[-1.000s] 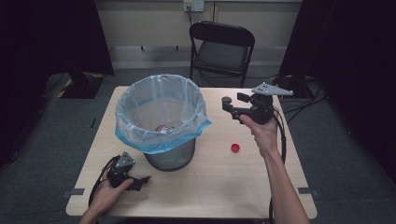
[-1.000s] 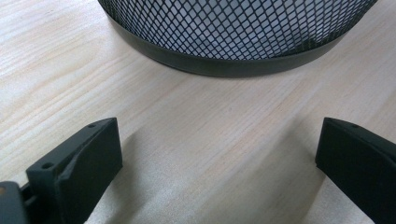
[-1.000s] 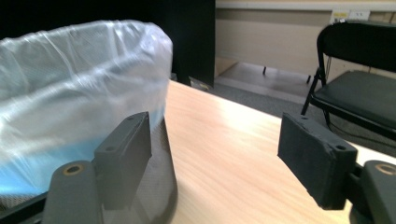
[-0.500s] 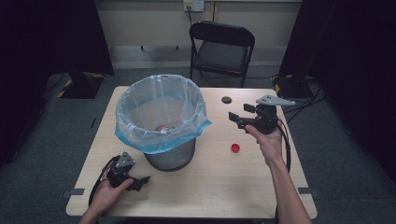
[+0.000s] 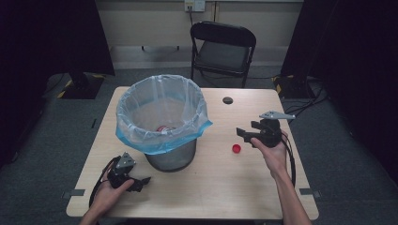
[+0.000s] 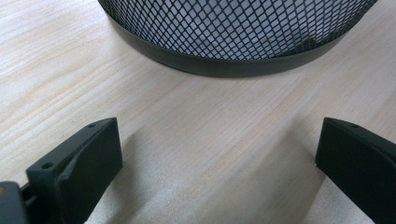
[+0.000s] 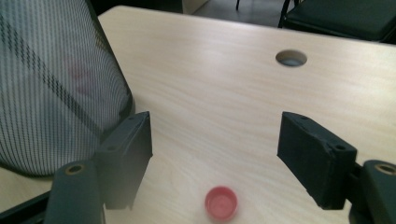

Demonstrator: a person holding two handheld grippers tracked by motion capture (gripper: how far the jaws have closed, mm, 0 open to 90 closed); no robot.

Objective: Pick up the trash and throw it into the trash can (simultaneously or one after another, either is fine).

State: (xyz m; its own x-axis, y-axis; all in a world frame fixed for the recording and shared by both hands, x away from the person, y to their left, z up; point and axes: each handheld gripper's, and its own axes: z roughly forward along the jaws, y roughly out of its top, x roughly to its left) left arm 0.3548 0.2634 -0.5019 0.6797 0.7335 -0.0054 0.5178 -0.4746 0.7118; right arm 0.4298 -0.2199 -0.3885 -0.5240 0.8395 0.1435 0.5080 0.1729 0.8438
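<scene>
A light wood-grain table (image 5: 220, 187) with rounded corners stands on a grey floor, and near its far edge there is a round cable hole (image 5: 227, 100). On its left half stands a black mesh waste bin (image 5: 171, 157) lined with a pale blue bag, its base flat on the wood; to the right of the bin, apart from it, a small red bottle cap (image 5: 236, 148) lies on the bare surface. The left tongs (image 5: 143, 182) rest on the table near its front left corner, just before the bin

Small red bottle cap (image 5: 236, 148), flat on table (image 5: 216, 187)
</scene>
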